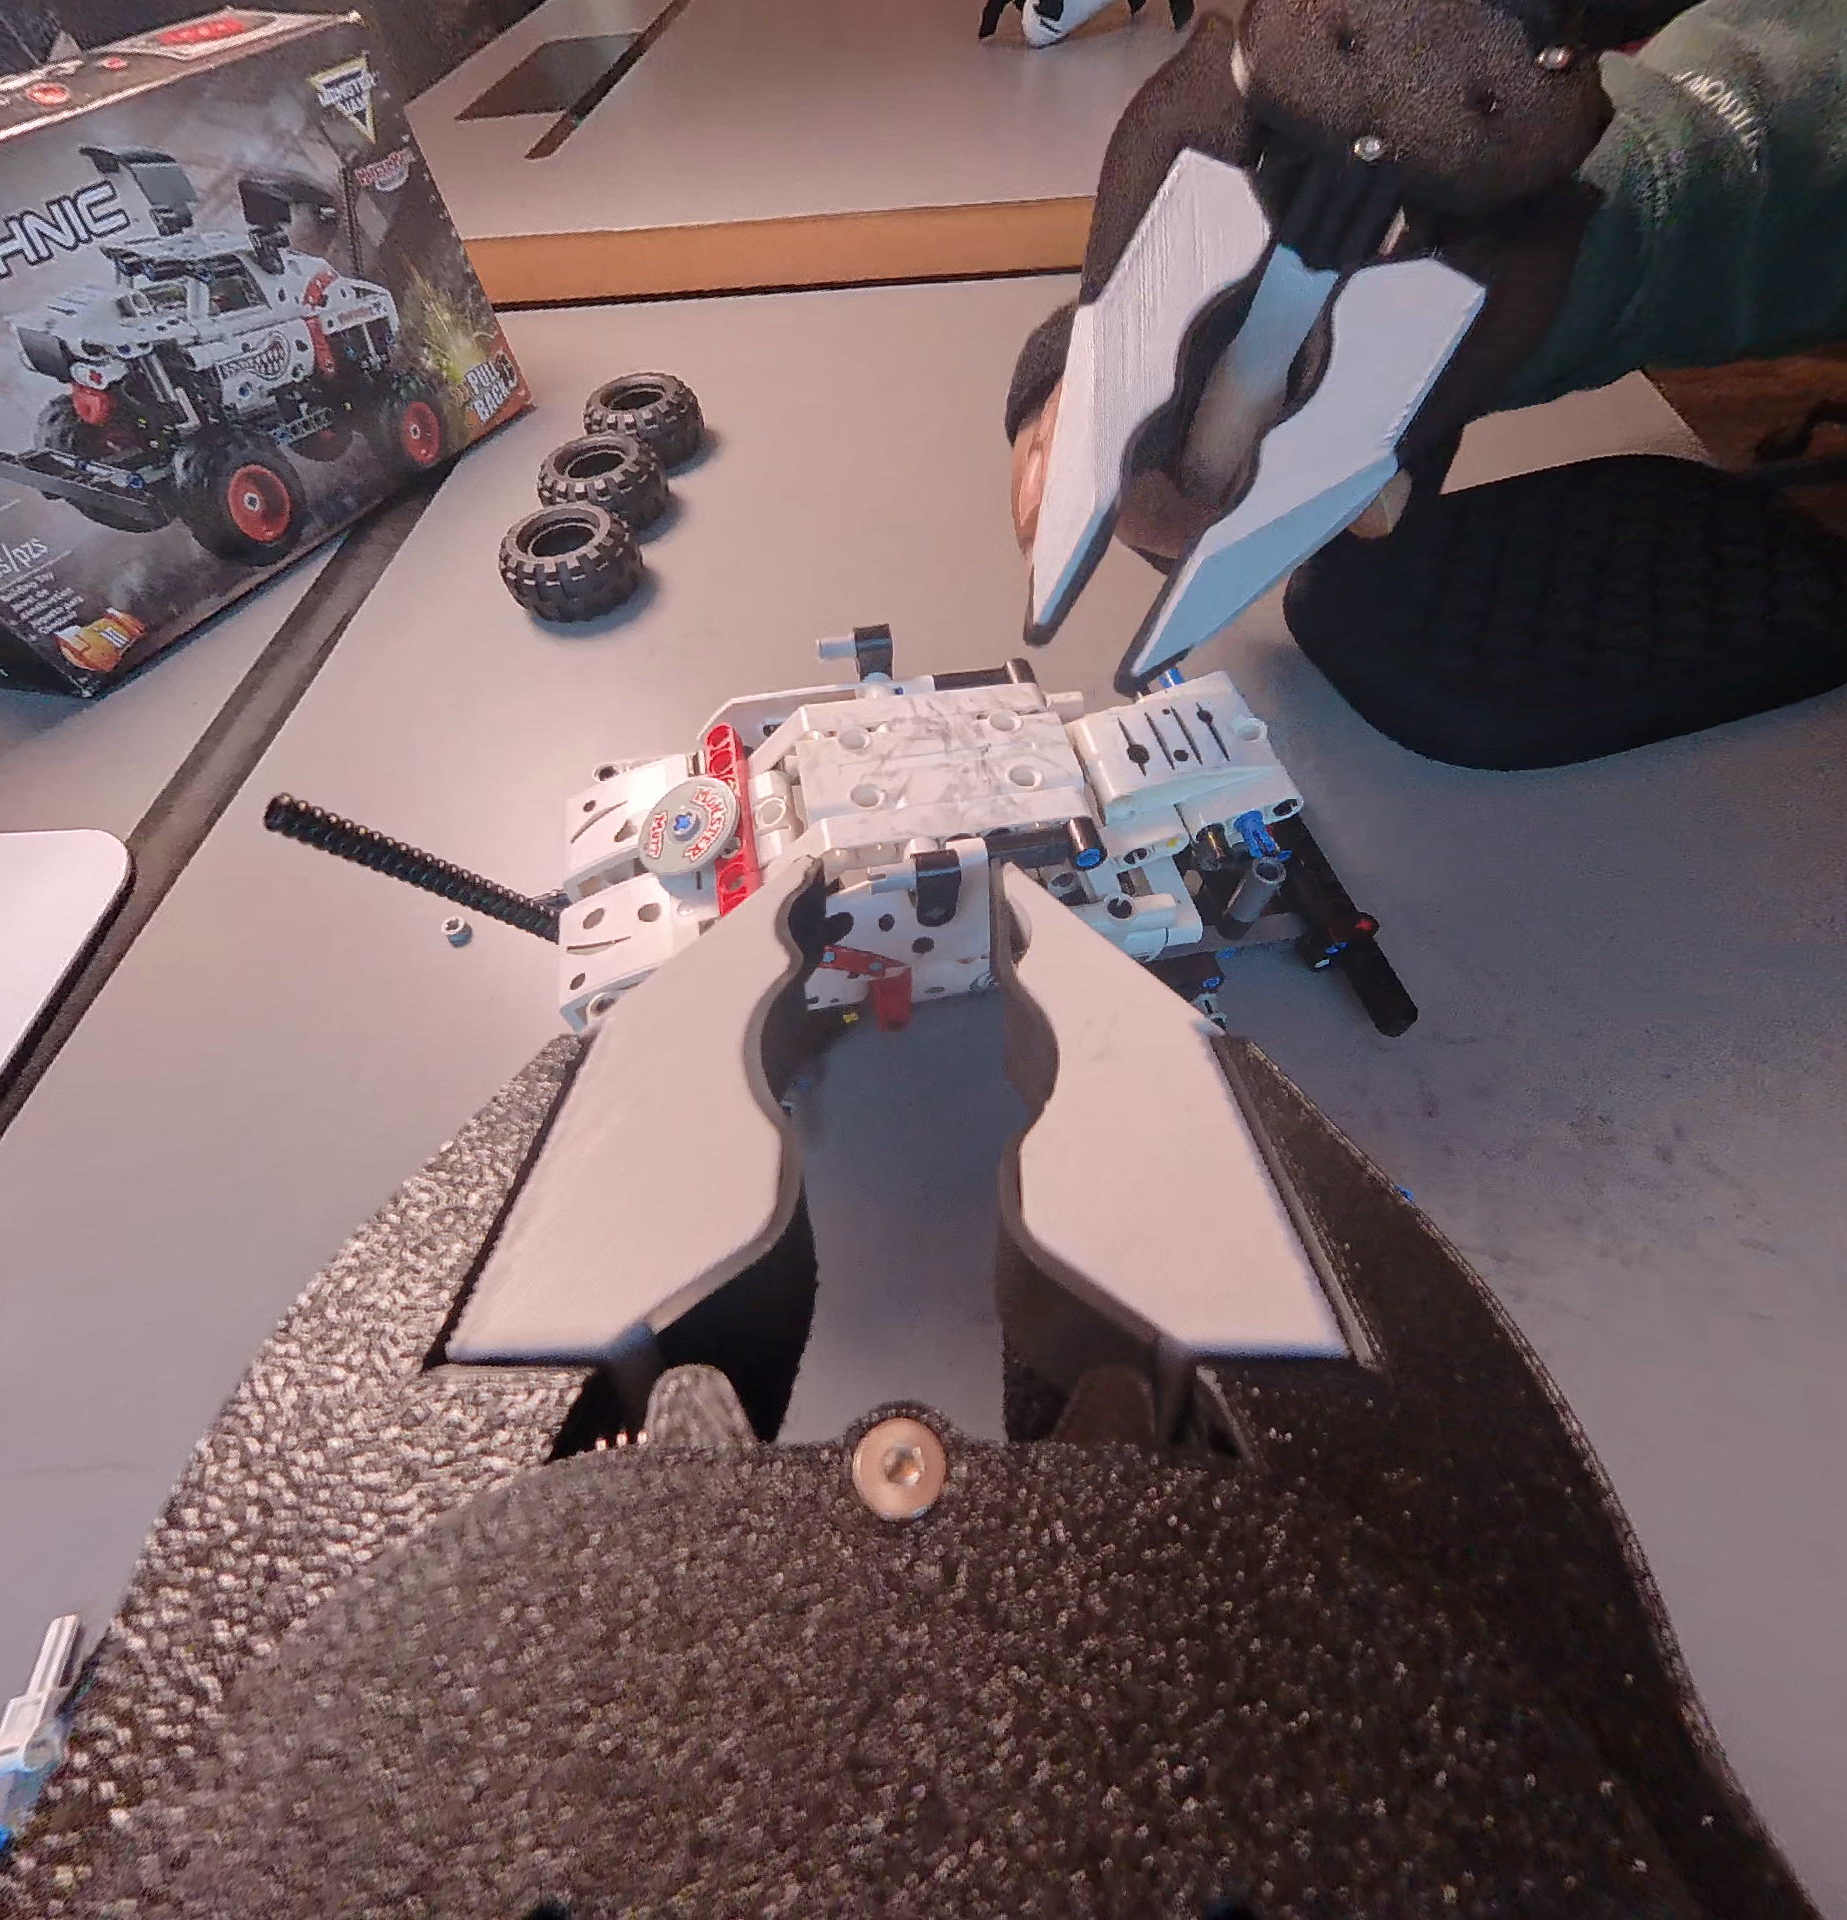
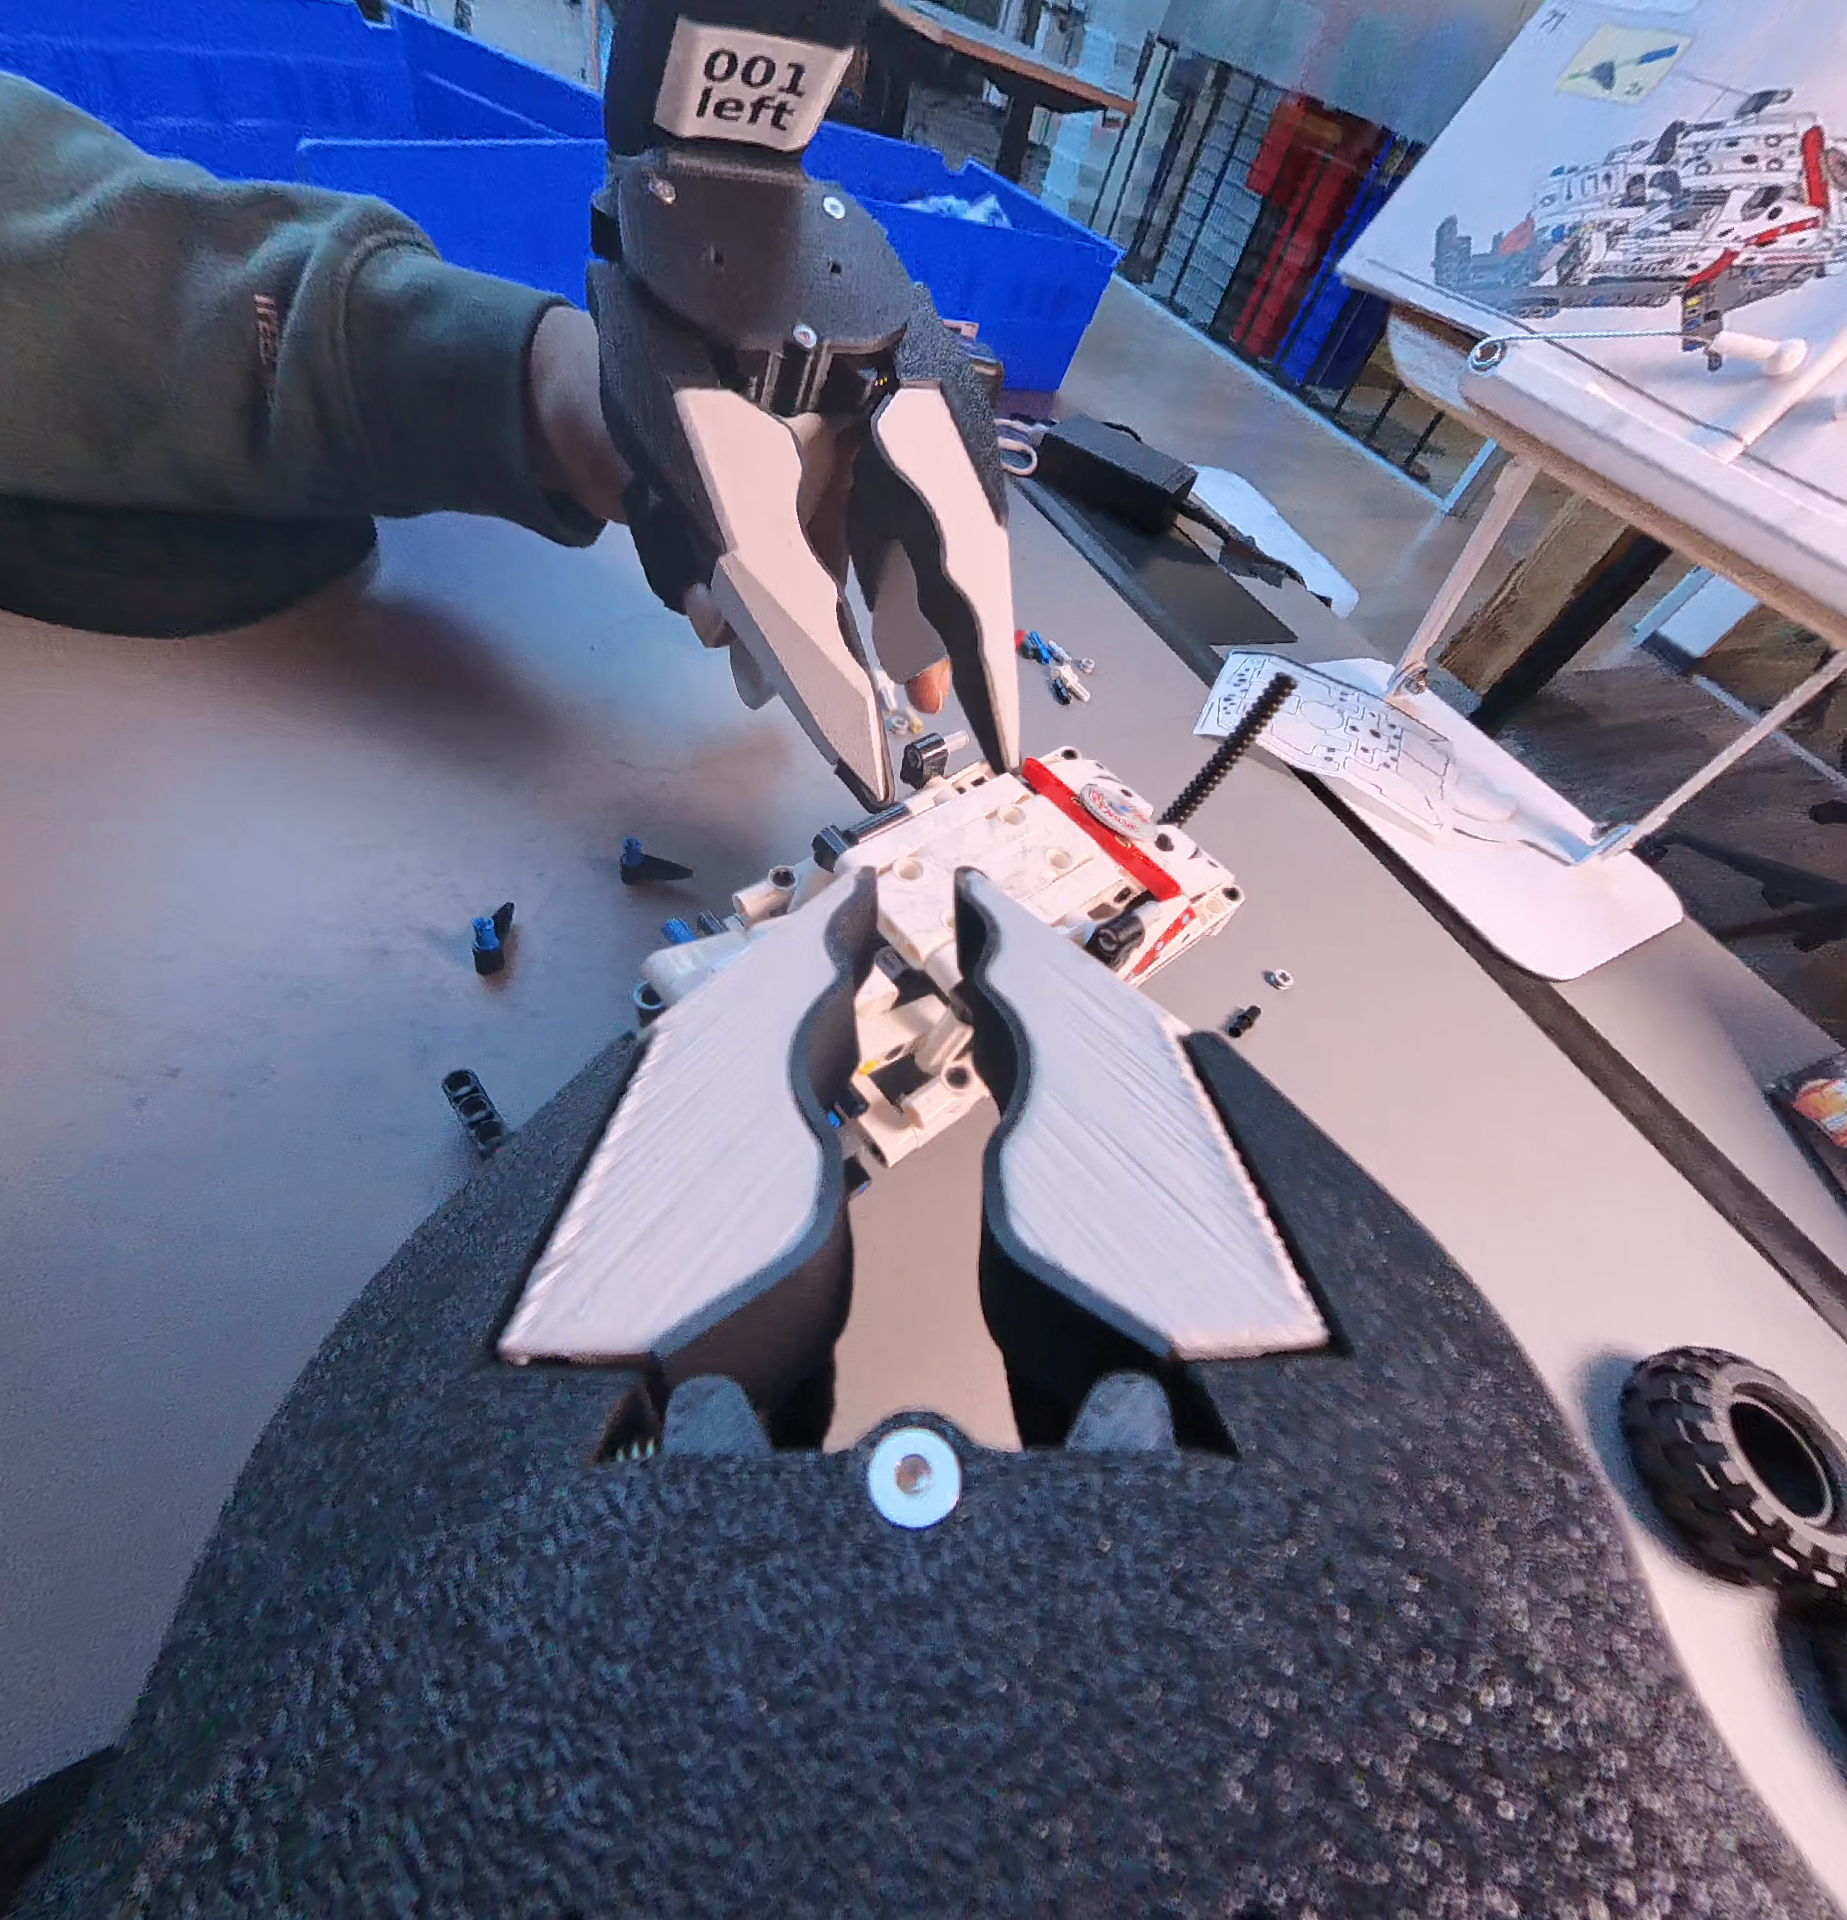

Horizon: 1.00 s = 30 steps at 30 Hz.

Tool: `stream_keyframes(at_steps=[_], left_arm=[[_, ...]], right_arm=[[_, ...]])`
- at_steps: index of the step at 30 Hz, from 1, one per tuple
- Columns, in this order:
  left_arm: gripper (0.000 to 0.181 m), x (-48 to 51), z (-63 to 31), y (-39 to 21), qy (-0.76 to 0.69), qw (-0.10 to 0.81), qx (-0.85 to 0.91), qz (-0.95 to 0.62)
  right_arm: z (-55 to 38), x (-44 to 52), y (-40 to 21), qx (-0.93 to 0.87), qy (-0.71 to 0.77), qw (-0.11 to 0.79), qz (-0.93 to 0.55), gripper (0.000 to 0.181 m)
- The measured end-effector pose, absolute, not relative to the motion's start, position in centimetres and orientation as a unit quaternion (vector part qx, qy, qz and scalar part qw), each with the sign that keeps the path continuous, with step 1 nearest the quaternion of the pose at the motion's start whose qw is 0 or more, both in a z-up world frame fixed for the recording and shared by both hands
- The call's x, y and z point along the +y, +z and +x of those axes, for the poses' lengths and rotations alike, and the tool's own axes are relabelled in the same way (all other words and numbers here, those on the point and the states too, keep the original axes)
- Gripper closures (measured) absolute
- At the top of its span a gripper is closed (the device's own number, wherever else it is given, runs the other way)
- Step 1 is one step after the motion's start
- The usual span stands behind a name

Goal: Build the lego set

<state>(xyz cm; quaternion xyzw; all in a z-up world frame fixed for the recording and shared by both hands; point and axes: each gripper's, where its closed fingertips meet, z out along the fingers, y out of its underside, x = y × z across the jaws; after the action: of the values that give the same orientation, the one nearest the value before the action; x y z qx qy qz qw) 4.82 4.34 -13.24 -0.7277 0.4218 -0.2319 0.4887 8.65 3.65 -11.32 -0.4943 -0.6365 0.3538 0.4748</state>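
Note:
The white lego truck body lies on the grey table, with a red beam and a round grey disc on top. My left gripper is shut on its near side wall, and a black connector stands between the fingers. In the right wrist view the left gripper reaches the model's far edge. My right gripper is open and empty, just above the model's top panel. The left wrist view shows the right gripper hovering over the far edge with its tips apart.
Three black tyres and the set's box stand at the far left. A black ribbed rod sticks out of the model. Small loose parts lie on the table. An instruction booklet stands on a stand, with a sticker sheet below it. The tips of one gripper are about 5 cm away from the tips of the other. The black ribbed rod sits 8 cm or so from the ends of my left fingers.

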Motion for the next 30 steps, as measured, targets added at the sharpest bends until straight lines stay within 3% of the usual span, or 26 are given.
stream_keyframes(at_steps=[3, 6, 8, 13, 18, 21, 23, 27, 30], left_arm=[[0.163, 4.2, 4.7, -12.8, -0.232, 0.499, 0.412, -0.726], [0.150, 3.7, 3.9, -12.3, -0.225, 0.502, 0.401, -0.733], [0.150, 2.5, 3.2, -11.8, -0.224, 0.500, 0.397, -0.736], [0.148, -2.1, 1.2, -16.0, -0.213, 0.397, 0.399, -0.799], [0.147, -4.4, 2.3, -19.5, -0.195, 0.350, 0.389, -0.829], [0.153, -3.9, 2.1, -21.0, -0.148, 0.332, 0.386, -0.848], [0.172, -3.6, 2.4, -21.3, -0.148, 0.330, 0.380, -0.851], [0.174, -4.1, 3.5, -20.0, -0.238, 0.330, 0.342, -0.847], [0.174, -5.3, 6.0, -14.1, -0.442, 0.359, 0.266, -0.778]], right_arm=[[9.1, 2.5, -10.5, -0.640, 0.341, 0.479, -0.496, 0.157], [9.3, -0.2, -10.7, -0.658, 0.328, 0.460, -0.498, 0.155], [9.4, -2.2, -11.3, -0.674, 0.314, 0.446, -0.498, 0.155], [10.2, -5.3, -13.3, -0.686, 0.294, 0.413, -0.522, 0.160], [10.2, -5.6, -14.6, -0.676, 0.271, 0.414, -0.546, 0.161], [9.8, -6.0, -14.8, -0.670, 0.270, 0.418, -0.552, 0.161], [9.6, -6.3, -14.7, -0.665, 0.270, 0.427, -0.550, 0.161], [9.4, -6.6, -13.9, -0.647, 0.276, 0.455, -0.546, 0.161], [9.4, -6.3, -11.9, -0.614, 0.282, 0.518, -0.524, 0.157]])
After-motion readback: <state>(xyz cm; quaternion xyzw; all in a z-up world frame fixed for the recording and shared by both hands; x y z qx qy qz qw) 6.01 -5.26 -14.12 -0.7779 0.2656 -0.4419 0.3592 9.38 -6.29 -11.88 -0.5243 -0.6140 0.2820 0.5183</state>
